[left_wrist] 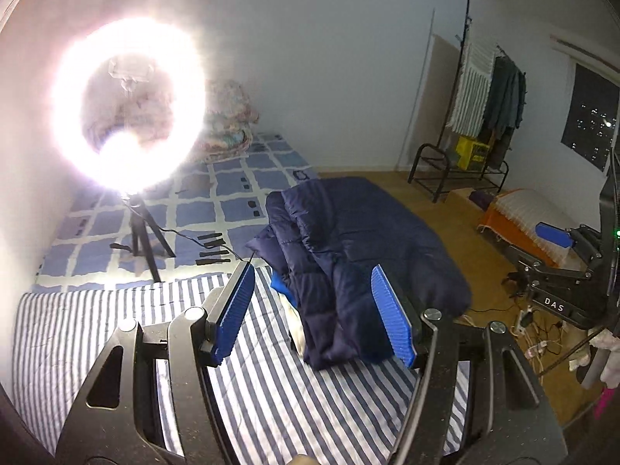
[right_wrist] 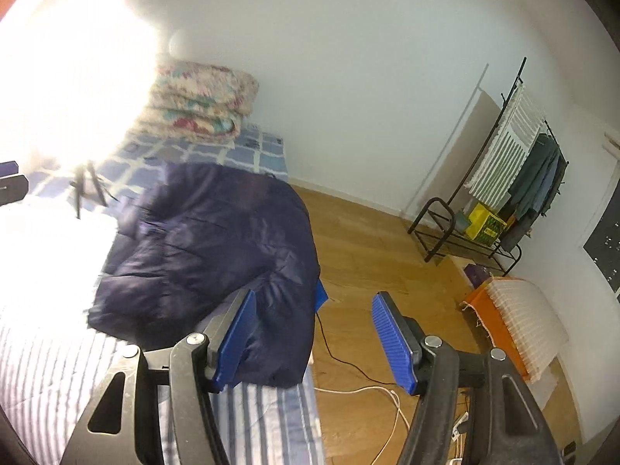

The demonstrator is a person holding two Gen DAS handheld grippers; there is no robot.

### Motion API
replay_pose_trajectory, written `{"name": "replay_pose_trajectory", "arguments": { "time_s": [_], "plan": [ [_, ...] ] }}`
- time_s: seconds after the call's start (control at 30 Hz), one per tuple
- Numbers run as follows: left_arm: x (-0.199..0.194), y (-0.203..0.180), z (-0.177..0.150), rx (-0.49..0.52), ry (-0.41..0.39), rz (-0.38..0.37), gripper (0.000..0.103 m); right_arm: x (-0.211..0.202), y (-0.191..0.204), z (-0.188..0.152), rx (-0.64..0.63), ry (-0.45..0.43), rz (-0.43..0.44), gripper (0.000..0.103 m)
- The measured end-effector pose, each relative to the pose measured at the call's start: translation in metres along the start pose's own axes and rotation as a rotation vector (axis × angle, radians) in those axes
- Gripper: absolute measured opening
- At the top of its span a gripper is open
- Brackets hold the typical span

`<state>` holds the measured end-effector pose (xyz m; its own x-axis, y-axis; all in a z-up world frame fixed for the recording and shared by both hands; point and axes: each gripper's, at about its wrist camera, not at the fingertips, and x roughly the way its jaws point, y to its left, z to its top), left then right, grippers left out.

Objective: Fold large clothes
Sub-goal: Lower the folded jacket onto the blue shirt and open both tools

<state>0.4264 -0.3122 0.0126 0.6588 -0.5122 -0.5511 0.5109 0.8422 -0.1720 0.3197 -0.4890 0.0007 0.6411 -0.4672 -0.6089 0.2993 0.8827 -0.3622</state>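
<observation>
A navy padded jacket [left_wrist: 348,240] lies folded into a thick bundle on the bed's striped sheet [left_wrist: 116,310], near the bed's right edge. A bit of bright blue cloth [left_wrist: 281,286] peeks from under its left side. My left gripper [left_wrist: 312,269] hovers above and in front of the jacket, open, with nothing between its blue pads. In the right wrist view the jacket [right_wrist: 217,240] lies ahead and to the left. My right gripper [right_wrist: 316,296] hangs open and empty over the jacket's right edge and the floor. One of its blue pads [left_wrist: 554,234] shows at the far right of the left wrist view.
A glaring ring light [left_wrist: 128,104] on a tripod [left_wrist: 143,232] stands on the bed's checked blue cover, cable trailing. Folded blankets [right_wrist: 205,100] are stacked by the wall. A clothes rack [right_wrist: 515,178], an orange and white bundle [right_wrist: 515,321] and cables [right_wrist: 368,387] are on the wooden floor.
</observation>
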Motion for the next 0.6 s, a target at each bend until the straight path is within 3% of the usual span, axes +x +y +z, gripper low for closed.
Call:
{"name": "replay_pose_trajectory", "arguments": {
  "time_s": [0.2, 0.4, 0.6],
  "plan": [
    [-0.085, -0.011, -0.016, 0.022, -0.056, -0.004, 0.065, -0.090, 0.002, -0.010, 0.029, -0.052, 0.034, 0.066],
    [-0.172, -0.013, -0.051, 0.025, -0.099, 0.009, 0.066, -0.169, 0.012, -0.033, 0.074, -0.099, 0.081, 0.070],
    [-0.228, -0.018, -0.090, 0.058, -0.121, 0.035, 0.070, -0.218, 0.043, -0.072, 0.079, -0.129, 0.116, 0.076]
  ]
}}
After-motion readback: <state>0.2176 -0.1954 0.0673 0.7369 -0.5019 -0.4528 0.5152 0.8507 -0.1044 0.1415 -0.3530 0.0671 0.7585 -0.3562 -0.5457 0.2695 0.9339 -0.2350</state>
